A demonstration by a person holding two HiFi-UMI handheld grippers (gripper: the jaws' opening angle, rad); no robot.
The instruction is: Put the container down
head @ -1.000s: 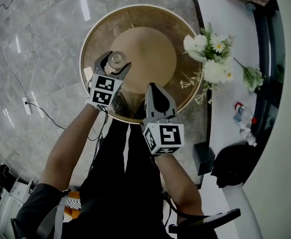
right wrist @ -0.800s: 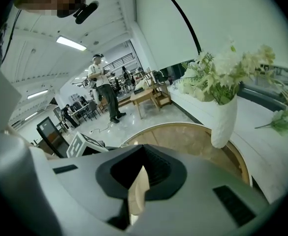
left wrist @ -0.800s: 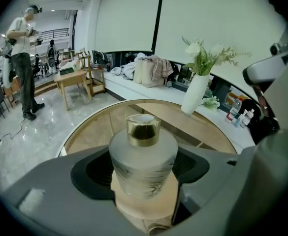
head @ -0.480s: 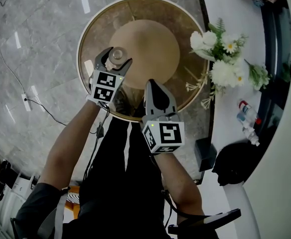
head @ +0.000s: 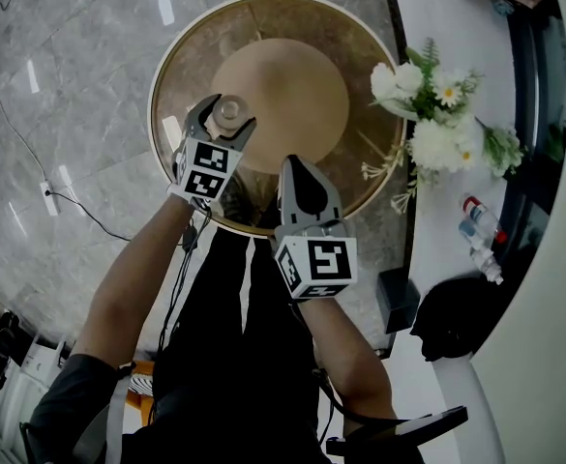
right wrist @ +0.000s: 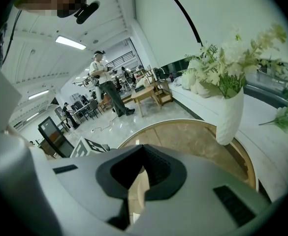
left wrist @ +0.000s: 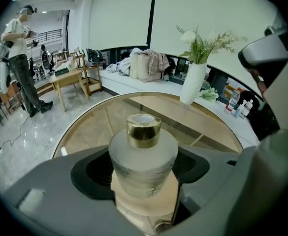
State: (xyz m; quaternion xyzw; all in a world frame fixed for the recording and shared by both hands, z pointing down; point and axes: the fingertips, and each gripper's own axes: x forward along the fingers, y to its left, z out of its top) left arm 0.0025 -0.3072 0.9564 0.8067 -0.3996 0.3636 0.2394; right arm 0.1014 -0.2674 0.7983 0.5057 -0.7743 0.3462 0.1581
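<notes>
Bright, even light — ceiling strips (right wrist: 71, 42) are glaring up-left of the right claw (right wrist: 136, 178), fisheye is darkening the corners.

The base of the bottle (left wrist: 143, 156) is hidden behind the left gripper (head: 226, 116), so whether it touches the table (head: 292, 27) cannot be told. The right gripper (head: 295, 166) covers the table's near edge. The ledge bottles (head: 478, 230) are too small to read.
</notes>
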